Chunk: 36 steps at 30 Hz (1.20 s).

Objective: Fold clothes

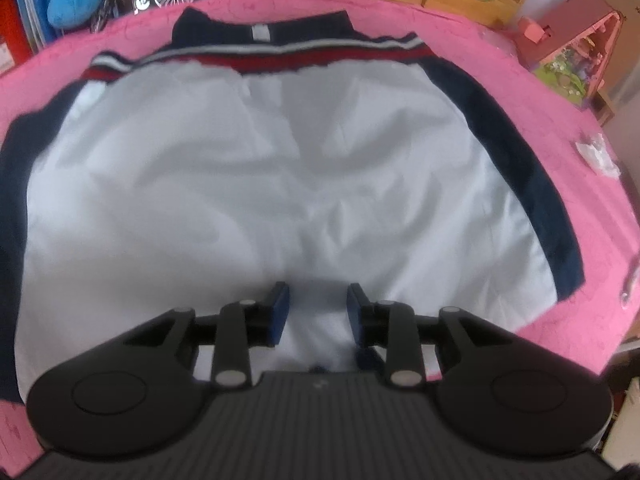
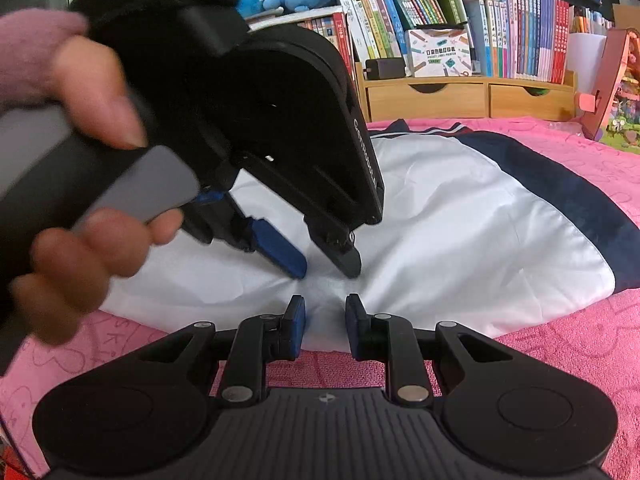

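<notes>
We see a pink cover (image 1: pixel 520 80) spread over the whole work surface; whether a counter or a bed lies under it we cannot tell, as its edges run out of both views. On it lies the garment (image 1: pixel 256 168), flat and spread wide, a white body with navy sides and a red, white and navy band below a navy collar at the far end. In the left wrist view its left side is cut off by the picture edge and the whole cloth is blurred, so creases are hard to read. In the right wrist view the garment (image 2: pixel 460 216) is hidden on its left half by the other tool and the person's hand (image 2: pixel 80 184), which blurs badly at the fingers.

Behind the cover stands a bookshelf (image 2: pixel 460 32) with wooden drawers; the book titles are too small to read. A pink toy house (image 1: pixel 568 52) sits at the right, partly cropped. A small crumpled white scrap (image 1: pixel 598 154) lies on the cover near the right edge; what it is we cannot make out.

The left gripper (image 2: pixel 325 270) points down at the near hem, its jaws parted with both tips on the white fabric, nothing clamped. The right gripper (image 2: pixel 325 326) is also released, its blue pads either side of the hem's edge, just beside the left gripper's tips.
</notes>
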Available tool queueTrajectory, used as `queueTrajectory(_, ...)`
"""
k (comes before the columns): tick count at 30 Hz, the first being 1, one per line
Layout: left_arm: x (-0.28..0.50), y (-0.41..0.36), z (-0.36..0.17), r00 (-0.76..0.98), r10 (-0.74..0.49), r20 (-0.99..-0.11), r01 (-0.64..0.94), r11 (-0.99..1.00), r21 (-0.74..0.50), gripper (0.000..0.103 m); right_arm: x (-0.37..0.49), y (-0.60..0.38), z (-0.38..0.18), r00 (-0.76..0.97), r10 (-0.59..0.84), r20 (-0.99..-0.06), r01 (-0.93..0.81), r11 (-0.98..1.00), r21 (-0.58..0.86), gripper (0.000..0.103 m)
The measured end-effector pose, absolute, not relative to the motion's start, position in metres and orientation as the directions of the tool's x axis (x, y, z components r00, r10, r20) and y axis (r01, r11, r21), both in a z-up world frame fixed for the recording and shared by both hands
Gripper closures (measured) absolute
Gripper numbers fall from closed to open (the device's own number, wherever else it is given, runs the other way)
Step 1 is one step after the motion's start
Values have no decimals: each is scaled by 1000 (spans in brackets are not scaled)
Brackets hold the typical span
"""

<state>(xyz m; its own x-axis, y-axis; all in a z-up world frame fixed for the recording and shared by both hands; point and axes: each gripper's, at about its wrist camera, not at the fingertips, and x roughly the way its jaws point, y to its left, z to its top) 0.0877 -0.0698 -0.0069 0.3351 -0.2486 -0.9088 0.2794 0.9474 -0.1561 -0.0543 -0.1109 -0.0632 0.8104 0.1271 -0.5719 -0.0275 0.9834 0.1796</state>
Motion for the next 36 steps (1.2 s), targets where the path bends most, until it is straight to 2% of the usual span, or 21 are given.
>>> queueTrajectory(9,152,-82,-16,446,-175,-878,258,964,-62,71,-55,-109,-63,815,117,-568,-25,986,168,80)
queueTrajectory(18,218,-82,-22,526,-155,-836,154,984,-86,71,-56,-107,-66,820,112,-561,-34,989,147,80)
queueTrajectory(22,226,-84,-19,517,-158,-841,158,983,-88,72,-55,-107,-67,821,112,-559,-36,989,145,80)
queueTrajectory(25,212,-80,-8,553,-179,-814,208,976,-73,72,-56,-107,-67,821,112,-560,-35,989,146,80)
queueTrajectory(31,151,-53,21,536,-307,-786,325,935,-143,73,-57,-106,-67,823,107,-558,-30,989,145,80)
queueTrajectory(36,84,-50,31,481,-345,-806,462,881,-101,73,-54,-105,-66,824,101,-557,-24,989,143,80)
